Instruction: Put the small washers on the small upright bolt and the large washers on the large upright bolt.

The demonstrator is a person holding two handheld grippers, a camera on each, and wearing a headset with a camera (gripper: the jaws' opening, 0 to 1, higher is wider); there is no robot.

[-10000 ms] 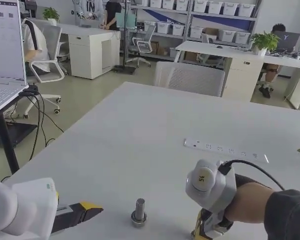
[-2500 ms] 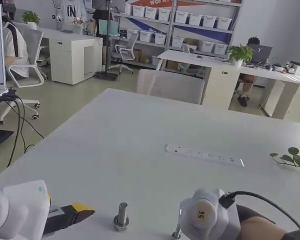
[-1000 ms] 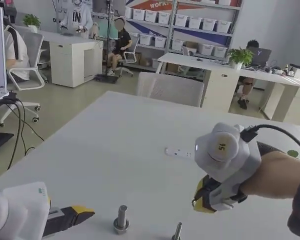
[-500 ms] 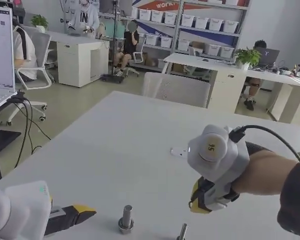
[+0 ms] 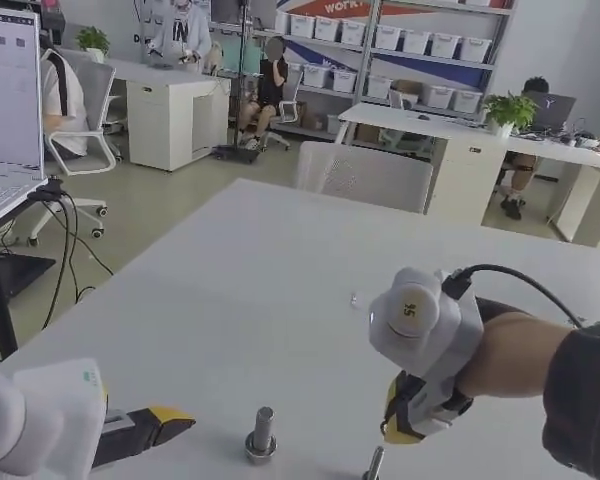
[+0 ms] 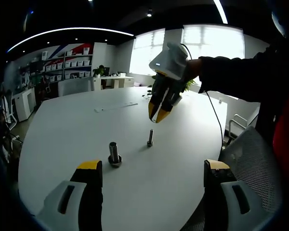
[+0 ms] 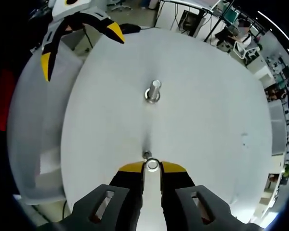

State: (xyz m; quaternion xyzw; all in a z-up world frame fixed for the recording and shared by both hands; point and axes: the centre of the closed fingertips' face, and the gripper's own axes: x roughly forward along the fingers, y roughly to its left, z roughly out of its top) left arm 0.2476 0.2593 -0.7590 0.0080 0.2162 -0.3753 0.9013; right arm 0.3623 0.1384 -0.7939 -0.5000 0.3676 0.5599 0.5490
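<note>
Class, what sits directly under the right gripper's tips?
The small bolt stands on the table below the right gripper, which pinches a small washer. Its jaws cover most of the bolt in the right gripper view.

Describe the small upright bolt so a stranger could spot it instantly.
On the white table, two bolts stand upright near the person's edge. The small bolt is the one just below the right gripper, which holds a small washer. It is clearly thinner than the large bolt beside it, which stands nearer the left gripper.
</note>
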